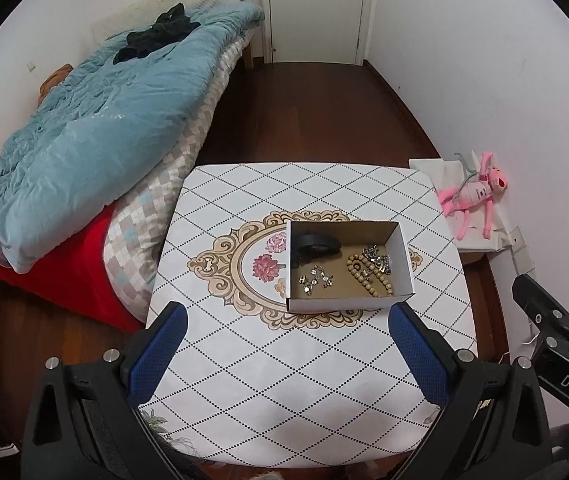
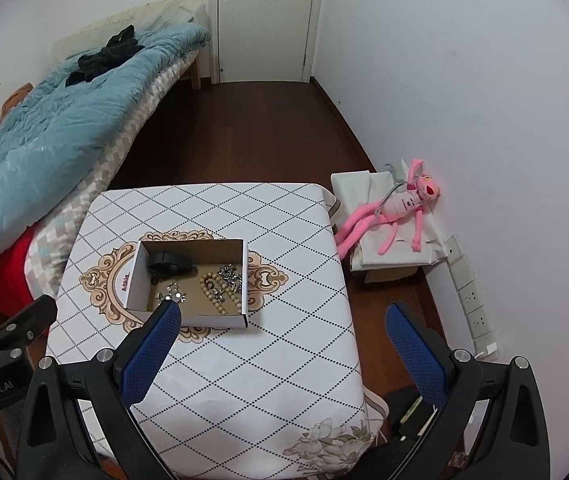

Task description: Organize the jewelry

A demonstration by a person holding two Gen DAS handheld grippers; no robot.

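**A:** What is the biggest thing you see?

**B:** The bed (image 1: 96, 120), in the upper left of both views. A blue blanket (image 1: 84, 136) lies on it, with some black cloth (image 1: 156, 32) on top. A white door (image 2: 264, 20) is at the top middle.

**A:** And below that?

**B:** A table (image 1: 284, 380) with a white cloth that has black diamond lines. It fills the middle and bottom of both views. To its right, by the wall, a pink soft toy (image 2: 396, 208) lies on a white bundle.

**A:** Where is the jewelry?

**B:** In a small open cardboard box (image 1: 402, 248) on the table. It sits just right of center in my left view and left of center in my right view. Inside, a black band (image 1: 318, 244) is at the back. A string of tan beads (image 1: 368, 276) is on the right side, touching a sparkly dark piece (image 1: 376, 260). A little shiny chain (image 1: 316, 280) lies on the left side.

**A:** What about your grippers?

**B:** My left gripper (image 1: 284, 312) is at the bottom of its view, above the table, near the box's front. Its jaws are wide apart and hold nothing. My right gripper (image 2: 282, 312) is wide apart too, and empty. One blue finger (image 2: 152, 352) of it covers the box's near left corner in that view.
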